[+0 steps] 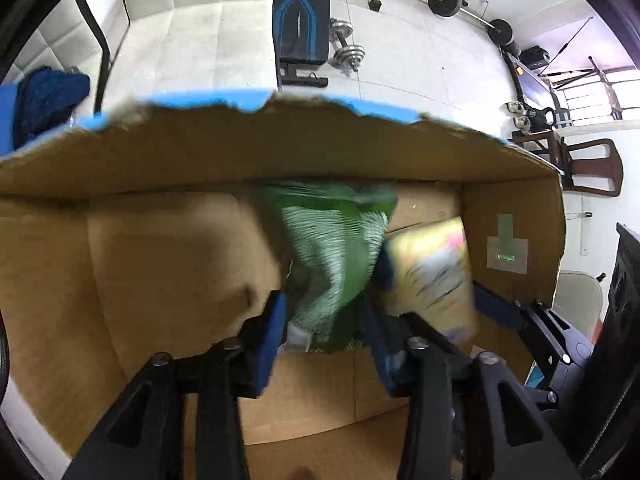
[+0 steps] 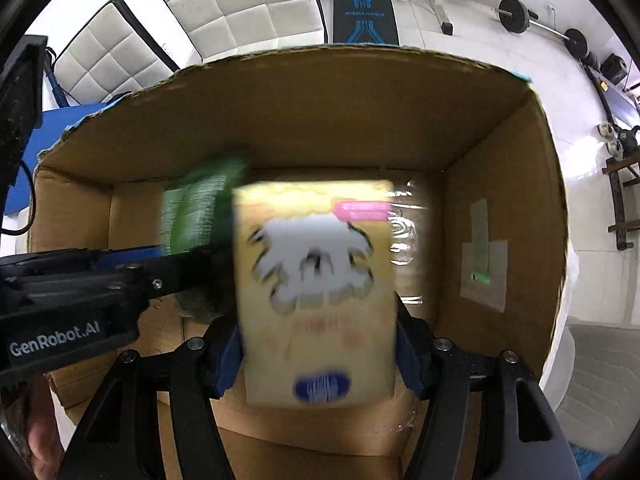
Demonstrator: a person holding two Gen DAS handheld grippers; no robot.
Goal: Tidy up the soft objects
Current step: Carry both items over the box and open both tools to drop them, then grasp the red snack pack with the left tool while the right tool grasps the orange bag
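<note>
Both grippers reach into an open cardboard box (image 1: 160,248) (image 2: 500,208). My left gripper (image 1: 326,320) is shut on a soft green and white packet (image 1: 340,248), held inside the box. The same packet shows blurred in the right wrist view (image 2: 200,208), with the left gripper's body (image 2: 80,292) coming in from the left. My right gripper (image 2: 318,356) is shut on a soft yellow packet with a white cartoon figure (image 2: 316,280). That yellow packet (image 1: 436,272) hangs just right of the green one in the left wrist view.
A blue mat (image 1: 248,98) lies under the box's far side. Dark blue cloth (image 1: 48,100) sits at the far left. White quilted cushions (image 2: 248,4), a weight bench (image 2: 364,4), dumbbells (image 1: 346,44) and a barbell (image 2: 540,24) stand beyond.
</note>
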